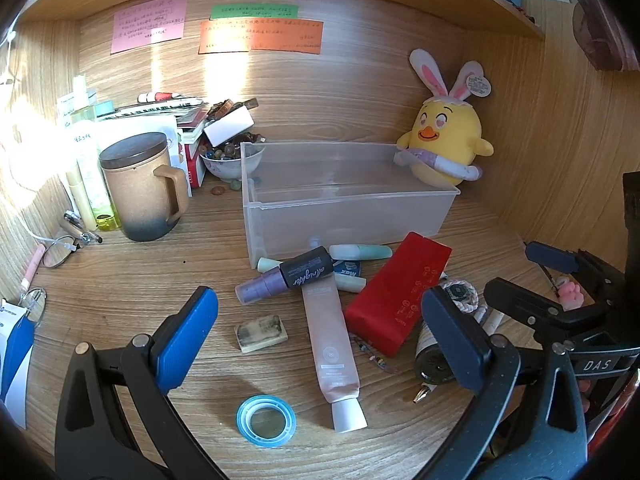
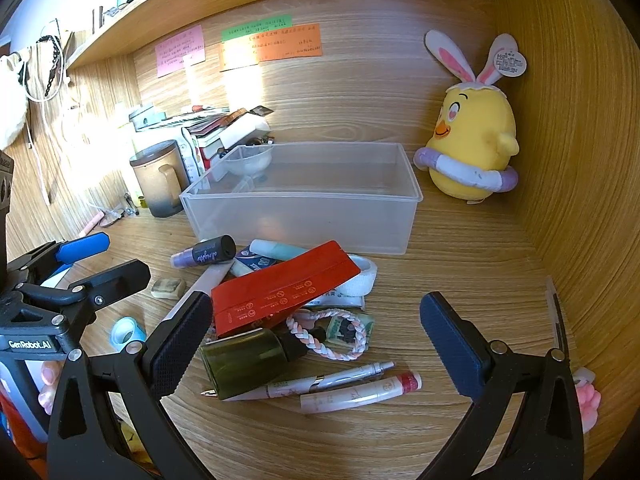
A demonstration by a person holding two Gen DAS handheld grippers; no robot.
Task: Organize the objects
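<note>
So basically nothing is sorted yet. The clear plastic bin [image 2: 304, 204] sits at the back of the bench [image 2: 460, 280] and looks empty from both views; I can see straight through to its floor and there's nothing inside.

All the stuff that presumably belongs in it lies heaped just in front of it: the red pouch [image 2: 280, 292] draped over the pile, a pink tube [image 1: 330, 344], a purple bottle with a dark cap [image 1: 288, 276], a couple of pale green sticks [image 1: 360, 252], and a dark green bottle [image 2: 244, 360] on its side. There's also a braided loop [image 2: 332, 334], a pen [image 2: 320, 382] and a small pink-and-red tube [image 2: 360, 394] nearest my right side. A grubby eraser [image 1: 261, 332] and a blue tape roll [image 1: 266, 420] lie a bit apart on the left.

My left gripper [image 1: 320, 336] is wide open and holding nothing, hovering over the pink tube end of the pile. My right gripper [image 2: 316, 344] is the same, jaws spread, empty, angled down over the green bottle and loop.

The mug [image 1: 142, 188], the bowl of beads [image 1: 230, 162] and the plush chick [image 2: 472, 136] stand around the bin; I'd guess they stay put.

So: zero items in, the whole pile to go. I'd start with whatever's on top, probably the pouch.
</note>
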